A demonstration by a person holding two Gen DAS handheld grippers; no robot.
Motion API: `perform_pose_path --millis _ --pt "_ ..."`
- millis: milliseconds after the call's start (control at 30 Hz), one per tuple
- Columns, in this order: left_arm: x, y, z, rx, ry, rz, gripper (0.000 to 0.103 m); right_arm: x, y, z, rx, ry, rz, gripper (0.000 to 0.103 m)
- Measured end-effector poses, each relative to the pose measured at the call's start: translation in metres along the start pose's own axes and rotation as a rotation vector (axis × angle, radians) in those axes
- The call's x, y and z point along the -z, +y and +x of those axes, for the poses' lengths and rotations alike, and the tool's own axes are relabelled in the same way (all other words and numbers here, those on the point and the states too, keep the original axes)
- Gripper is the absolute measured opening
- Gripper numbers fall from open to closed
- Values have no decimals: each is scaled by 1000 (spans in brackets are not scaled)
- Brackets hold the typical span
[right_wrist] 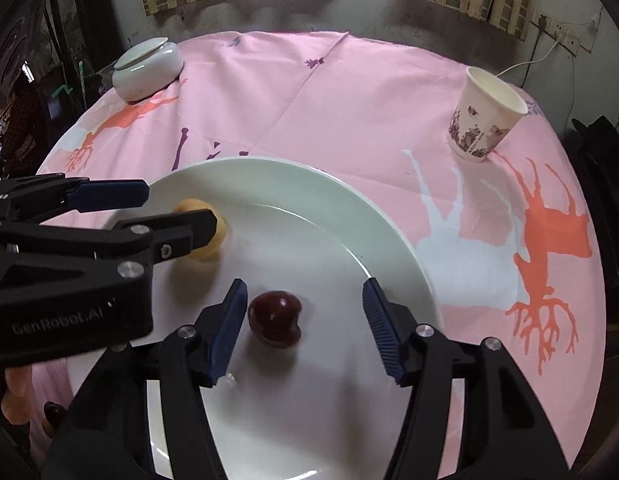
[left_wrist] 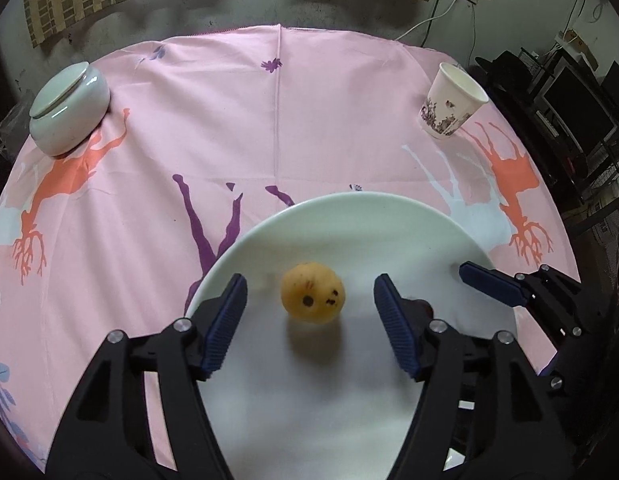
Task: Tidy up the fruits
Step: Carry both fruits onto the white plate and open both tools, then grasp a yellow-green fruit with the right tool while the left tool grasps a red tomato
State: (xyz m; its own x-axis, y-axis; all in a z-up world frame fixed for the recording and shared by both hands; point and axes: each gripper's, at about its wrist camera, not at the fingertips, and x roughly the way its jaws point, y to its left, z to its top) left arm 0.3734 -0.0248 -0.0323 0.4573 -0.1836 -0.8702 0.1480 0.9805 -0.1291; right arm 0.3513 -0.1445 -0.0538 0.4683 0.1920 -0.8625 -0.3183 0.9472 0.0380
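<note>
1. The white plate [left_wrist: 389, 216] lies on the pink tablecloth [left_wrist: 229, 128].
2. The left gripper [left_wrist: 309, 312] hangs over the plate, jaws apart around the yellow fruit [left_wrist: 312, 294], not touching it.
3. The right gripper [right_wrist: 303, 320] hangs over the plate, jaws apart; the dark red fruit [right_wrist: 274, 318] lies between them, just beside its left pad.

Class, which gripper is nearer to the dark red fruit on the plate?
Right. The right gripper straddles the dark red fruit with open jaws; the left gripper sits further left, around the yellow fruit.
</note>
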Motion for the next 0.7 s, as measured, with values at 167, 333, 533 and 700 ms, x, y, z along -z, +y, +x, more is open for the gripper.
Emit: perform_pose_path --millis 167,333,533,700 --pt "40 4 -69 2 -96 30 89 38 5 -71 19 -55 -25 66" --pt "122 -1 -120 16 -174 63 96 128 29 -122 -11 -56 -26 98" --pt "232 11 -140 19 -182 -5 97 233 51 -157 -48 -128 94 98" --pt "300 23 -143 -65 -147 11 97 276 66 -166 -10 -148 99 98"
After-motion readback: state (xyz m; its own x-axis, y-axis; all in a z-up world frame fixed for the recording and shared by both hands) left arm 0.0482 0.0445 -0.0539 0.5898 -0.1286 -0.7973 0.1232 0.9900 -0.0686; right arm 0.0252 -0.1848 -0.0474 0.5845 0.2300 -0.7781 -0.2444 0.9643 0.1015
